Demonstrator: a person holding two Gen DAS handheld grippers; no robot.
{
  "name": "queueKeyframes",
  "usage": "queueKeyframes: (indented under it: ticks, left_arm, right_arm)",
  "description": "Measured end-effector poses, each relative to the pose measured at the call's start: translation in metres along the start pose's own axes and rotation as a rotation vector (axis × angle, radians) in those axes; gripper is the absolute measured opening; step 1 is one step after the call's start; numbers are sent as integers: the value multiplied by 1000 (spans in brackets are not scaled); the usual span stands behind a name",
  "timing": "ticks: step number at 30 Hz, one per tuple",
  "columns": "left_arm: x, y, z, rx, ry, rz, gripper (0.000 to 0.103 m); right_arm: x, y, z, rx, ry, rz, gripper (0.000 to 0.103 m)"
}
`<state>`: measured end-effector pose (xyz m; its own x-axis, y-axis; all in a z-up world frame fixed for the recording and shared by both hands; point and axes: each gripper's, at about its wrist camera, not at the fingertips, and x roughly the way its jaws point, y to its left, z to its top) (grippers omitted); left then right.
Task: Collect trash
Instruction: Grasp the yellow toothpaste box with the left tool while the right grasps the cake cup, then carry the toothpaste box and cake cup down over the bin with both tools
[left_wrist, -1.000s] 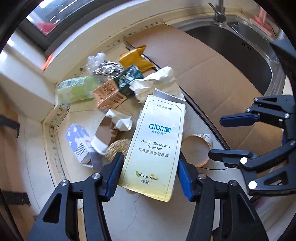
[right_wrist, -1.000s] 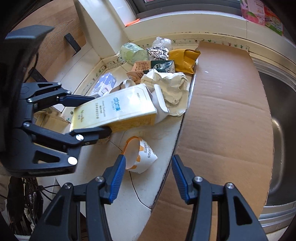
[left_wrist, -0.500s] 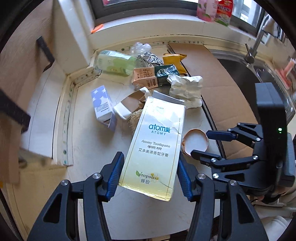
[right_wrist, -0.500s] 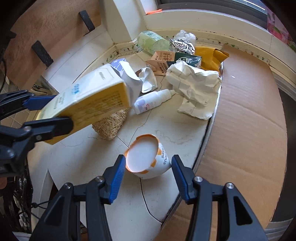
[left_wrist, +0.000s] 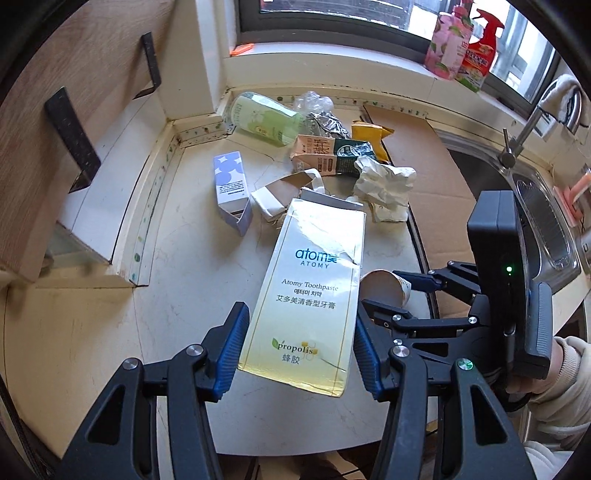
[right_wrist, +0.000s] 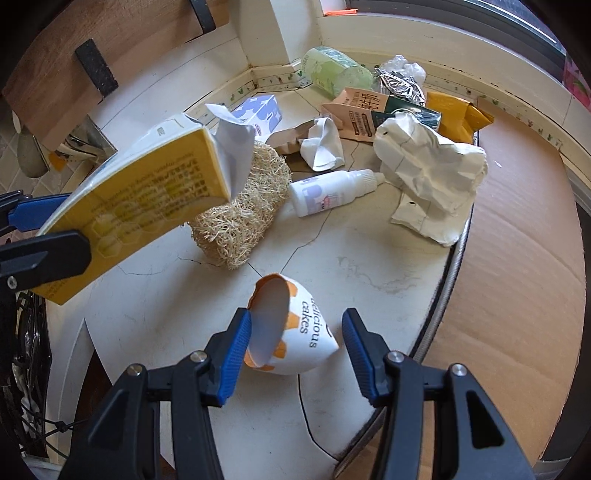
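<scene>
Both hand-held grippers (left_wrist: 295, 347) (right_wrist: 295, 350) angled down

toothpaste box (left_wrist: 310, 295): glossy printed card, creased
paper cup (right_wrist: 295, 332): matt white paper, torn rim
surface (right_wrist: 369, 258): smooth pale stone-like finish, hairline cracks
cardboard sheet (right_wrist: 517, 258): matt brown corrugated board
loofah pad (right_wrist: 240, 206): rough, fibrous, straw-coloured
dropper bottle (right_wrist: 332, 192): smooth white plastic
foil wrapper (right_wrist: 399, 85): crinkled shiny metal foil
sink (left_wrist: 546, 221): brushed steel
left gripper (left_wrist: 295, 350): black plastic, ribbed blue pads
</scene>
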<state>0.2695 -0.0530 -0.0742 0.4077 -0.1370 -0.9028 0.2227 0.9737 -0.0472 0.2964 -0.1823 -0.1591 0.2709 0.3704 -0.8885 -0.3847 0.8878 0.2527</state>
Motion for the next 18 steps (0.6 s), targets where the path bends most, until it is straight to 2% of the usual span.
queueKeyframes:
  ticks: [6, 12, 18]
  left_arm:
    - [-2, 4, -13, -54, -7, 2, 52]
    - [-13, 6, -30, -82, -25, 0, 51]
    - [-42, 3, -52, -59, -67, -26, 51]
  right_arm:
    - [-9, 2, -2, 4, -24, 24, 30]
    - [-29, 7, -9, 16, -66, 28, 29]
    - [-72, 28, -26, 32, -137, 20, 29]
